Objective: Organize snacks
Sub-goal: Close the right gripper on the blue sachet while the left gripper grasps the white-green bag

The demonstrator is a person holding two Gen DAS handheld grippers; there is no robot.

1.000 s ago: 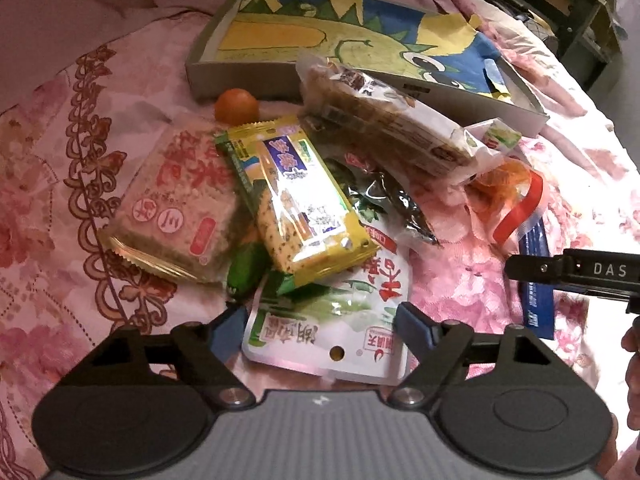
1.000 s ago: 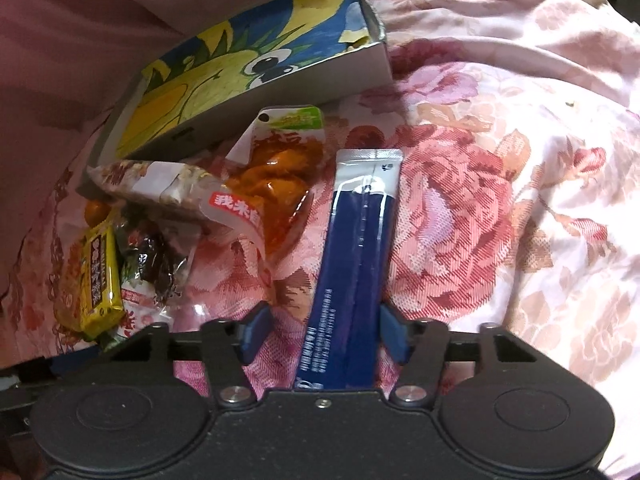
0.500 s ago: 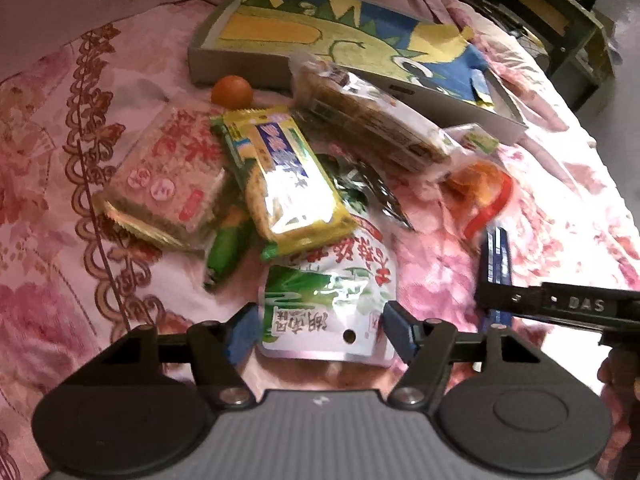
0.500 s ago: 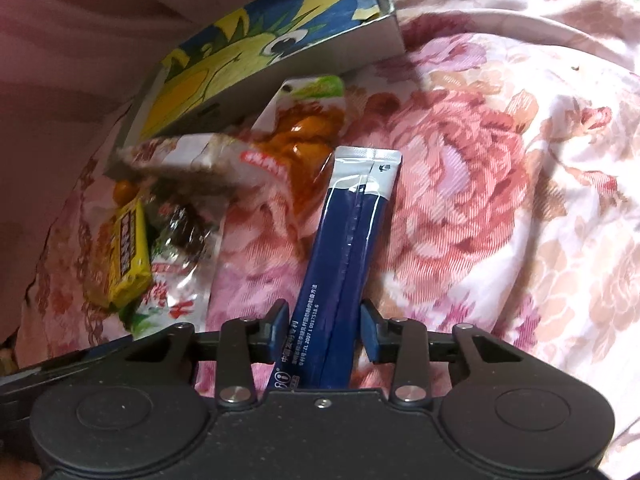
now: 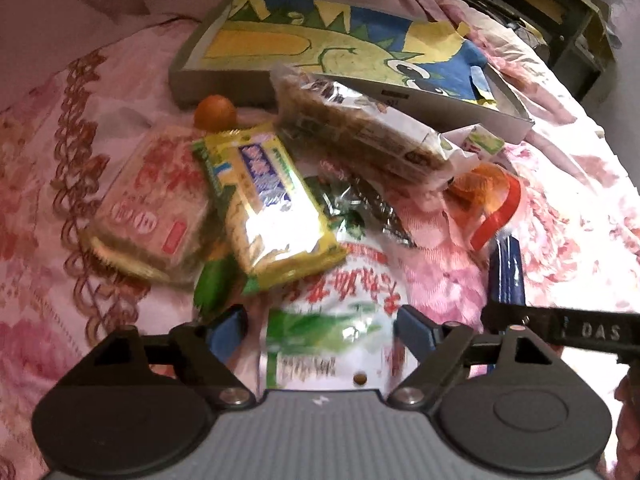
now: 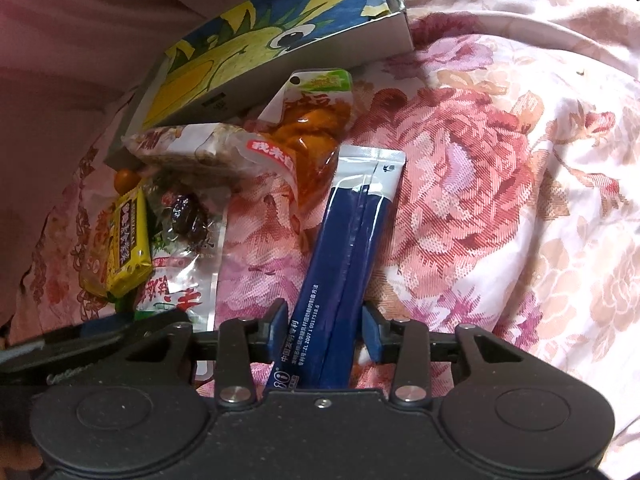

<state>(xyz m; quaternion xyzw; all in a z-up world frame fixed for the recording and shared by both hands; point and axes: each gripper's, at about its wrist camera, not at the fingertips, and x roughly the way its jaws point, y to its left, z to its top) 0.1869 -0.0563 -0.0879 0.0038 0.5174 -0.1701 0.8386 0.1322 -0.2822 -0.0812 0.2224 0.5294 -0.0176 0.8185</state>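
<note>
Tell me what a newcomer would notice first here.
Probably the heap of snack packets on the pink floral bedspread, with the shiny yellow cracker pack on top. Behind it lies a dinosaur-print box. Nearest, the right gripper straddles a long blue sachet.

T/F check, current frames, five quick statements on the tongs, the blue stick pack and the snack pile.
1. The right tongs straddle the blue stick pack. True.
2. The blue stick pack lies inside the dinosaur box. False: it lies on the floral bedspread, outside the box.
3. The left tongs are shut on the yellow cracker pack. False: they are open around the white and green pouch.
4. A small orange fruit sits next to the box wall. True.
5. The orange snack pouch lies beyond the blue stick pack, towards the box. True.
</note>
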